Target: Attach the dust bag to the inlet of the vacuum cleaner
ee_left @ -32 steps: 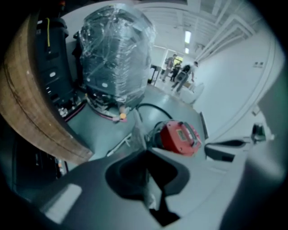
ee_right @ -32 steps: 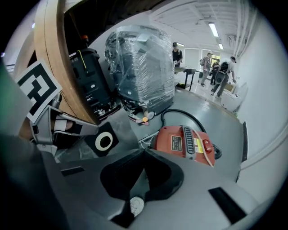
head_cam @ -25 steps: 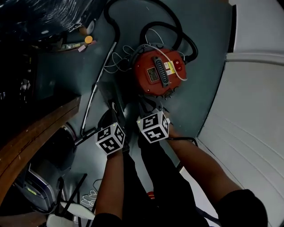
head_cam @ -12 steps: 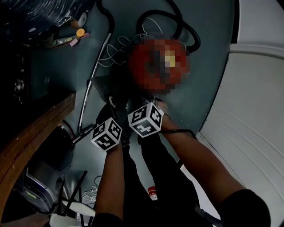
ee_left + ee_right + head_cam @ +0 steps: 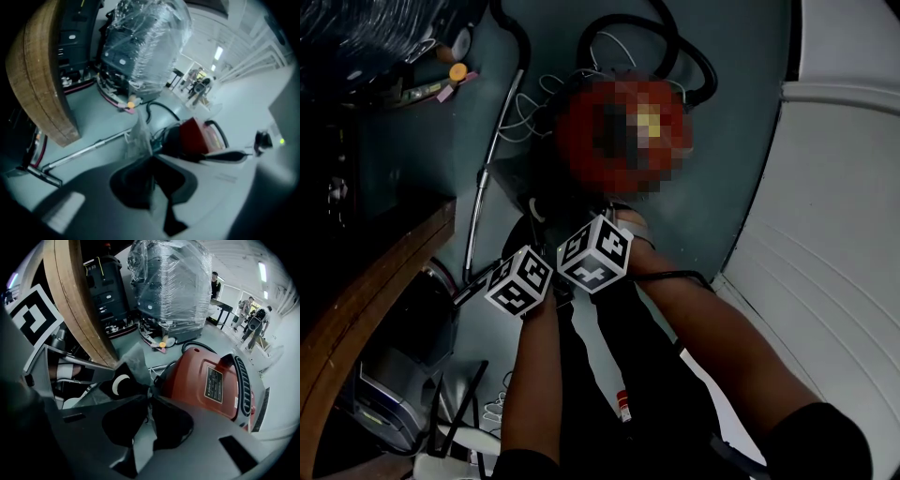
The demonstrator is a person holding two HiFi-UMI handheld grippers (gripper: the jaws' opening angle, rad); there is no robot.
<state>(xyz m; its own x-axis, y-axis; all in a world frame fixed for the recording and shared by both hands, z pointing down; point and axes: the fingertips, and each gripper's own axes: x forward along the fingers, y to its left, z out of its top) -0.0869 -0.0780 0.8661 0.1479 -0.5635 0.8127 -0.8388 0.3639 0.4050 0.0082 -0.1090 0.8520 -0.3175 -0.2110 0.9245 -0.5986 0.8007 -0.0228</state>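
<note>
Two pairs of jaws, on the left gripper [image 5: 151,163] and the right gripper [image 5: 149,398], are clenched on the thin grey dust bag [image 5: 138,136], held upright just short of the red vacuum cleaner [image 5: 211,380], which lies ahead and rightward, nearest the right gripper.

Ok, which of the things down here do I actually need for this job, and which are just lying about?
For the job: dust bag, pinched by the left gripper and right gripper; red vacuum cleaner.
Lying about: metal tube, plastic-wrapped machine, wooden tabletop.
</note>
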